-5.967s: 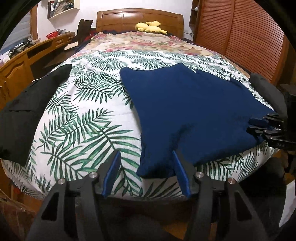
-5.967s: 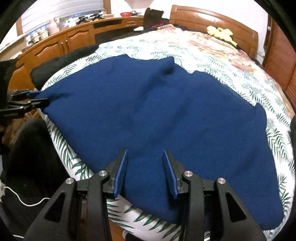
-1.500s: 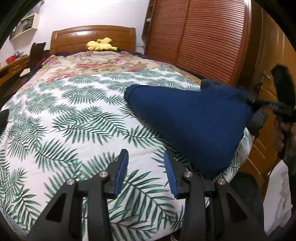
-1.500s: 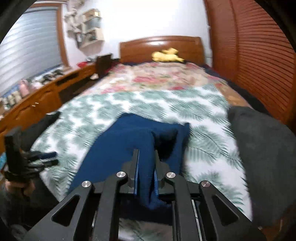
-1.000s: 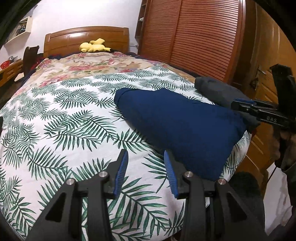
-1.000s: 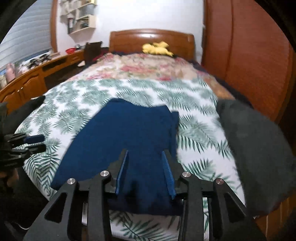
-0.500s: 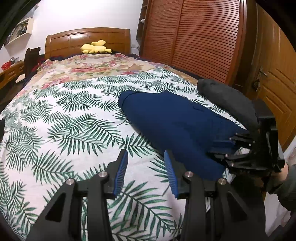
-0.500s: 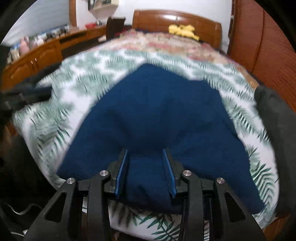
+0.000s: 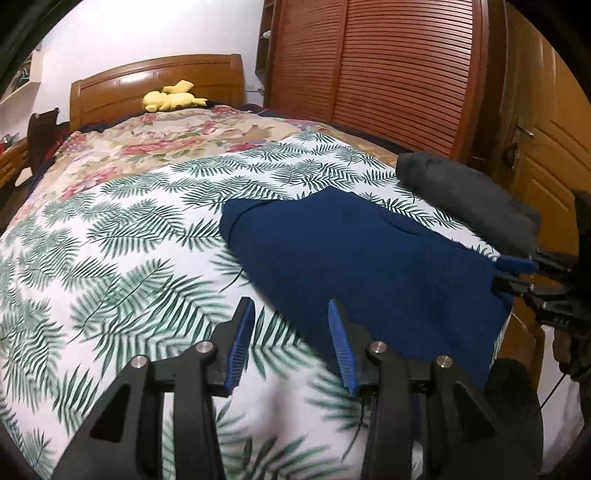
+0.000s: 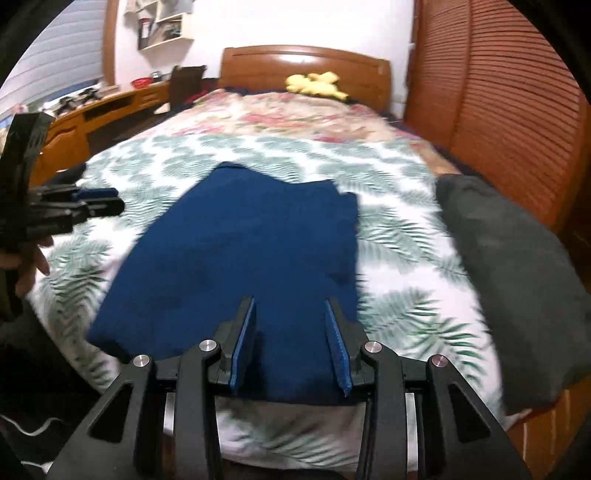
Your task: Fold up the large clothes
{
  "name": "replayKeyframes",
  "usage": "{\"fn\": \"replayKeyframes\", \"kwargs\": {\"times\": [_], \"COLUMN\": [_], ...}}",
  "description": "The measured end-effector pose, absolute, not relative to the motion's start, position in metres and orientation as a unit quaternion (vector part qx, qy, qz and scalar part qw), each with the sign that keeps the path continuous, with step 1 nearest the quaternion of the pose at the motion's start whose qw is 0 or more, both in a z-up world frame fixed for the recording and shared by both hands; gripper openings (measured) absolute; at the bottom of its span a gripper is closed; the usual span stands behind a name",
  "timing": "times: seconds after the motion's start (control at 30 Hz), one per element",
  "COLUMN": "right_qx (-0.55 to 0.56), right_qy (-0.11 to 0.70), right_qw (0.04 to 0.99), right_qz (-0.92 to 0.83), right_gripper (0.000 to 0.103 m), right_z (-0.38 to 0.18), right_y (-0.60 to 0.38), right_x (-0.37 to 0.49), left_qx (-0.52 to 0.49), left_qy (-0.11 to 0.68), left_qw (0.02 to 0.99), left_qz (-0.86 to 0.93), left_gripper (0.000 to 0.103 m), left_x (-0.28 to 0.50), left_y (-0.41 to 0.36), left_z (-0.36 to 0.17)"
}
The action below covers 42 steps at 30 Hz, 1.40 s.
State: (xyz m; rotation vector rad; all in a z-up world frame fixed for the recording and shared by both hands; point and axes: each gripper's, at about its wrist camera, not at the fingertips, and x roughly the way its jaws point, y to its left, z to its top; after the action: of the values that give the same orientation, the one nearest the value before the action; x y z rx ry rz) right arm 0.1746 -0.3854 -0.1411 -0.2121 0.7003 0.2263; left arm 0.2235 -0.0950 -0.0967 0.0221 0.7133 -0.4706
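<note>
Both grippers, left [image 9: 291, 339] and right [image 10: 291, 339], hover jaws apart over the navy garment [image 10: 240, 258].

A wooden headboard [image 10: 304, 72] backs the palm-print bed [image 9: 110, 236], beside slatted wardrobe doors [image 9: 399, 74] and a white wall [image 10: 295, 26].

The left gripper [image 9: 291, 332] hovers with jaws spread wide over the bed's [image 9: 110, 258] near edge; the right gripper [image 10: 291, 332], equally spread and empty, hangs above that edge further right
</note>
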Motion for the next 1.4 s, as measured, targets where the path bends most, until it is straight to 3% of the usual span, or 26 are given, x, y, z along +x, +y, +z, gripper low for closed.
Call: {"fn": "replayKeyframes", "kwargs": {"times": [0.13,0.67,0.73,0.97,1.03,1.1,1.4], "right_qx": [-0.086,-0.057,-0.057,-0.064,-0.064,-0.059,-0.049], "right_qy": [0.381,0.363,0.361,0.359,0.36,0.36,0.361], "right_qw": [0.915,0.921,0.922,0.923,0.923,0.924,0.928], "right_qz": [0.103,0.13,0.129,0.121,0.118,0.115,0.074], "right_gripper": [0.038,0.043,0.043,0.043,0.043,0.043,0.047], "right_z": [-0.168,-0.173,-0.174,-0.169,-0.166,-0.162,-0.145], "right_y": [-0.398,-0.411,-0.41,-0.407,-0.406,-0.409,-0.434], "right_x": [0.186,0.188,0.188,0.184,0.18,0.174,0.141], "left_qx": [0.019,0.073,0.085,0.076,0.078,0.076,0.062], "left_qy": [0.352,0.398,0.406,0.42,0.421,0.425,0.431], "left_qw": [0.908,0.895,0.891,0.886,0.888,0.888,0.885], "left_qz": [-0.225,-0.189,-0.183,-0.179,-0.168,-0.158,-0.165], "left_gripper": [0.04,0.044,0.053,0.069,0.084,0.092,0.096], "left_x": [0.249,0.357,0.367,0.393,0.398,0.404,0.41], "left_y": [-0.103,-0.129,-0.132,-0.128,-0.126,-0.124,-0.118], "left_z": [-0.101,-0.134,-0.142,-0.158,-0.159,-0.161,-0.163]}}
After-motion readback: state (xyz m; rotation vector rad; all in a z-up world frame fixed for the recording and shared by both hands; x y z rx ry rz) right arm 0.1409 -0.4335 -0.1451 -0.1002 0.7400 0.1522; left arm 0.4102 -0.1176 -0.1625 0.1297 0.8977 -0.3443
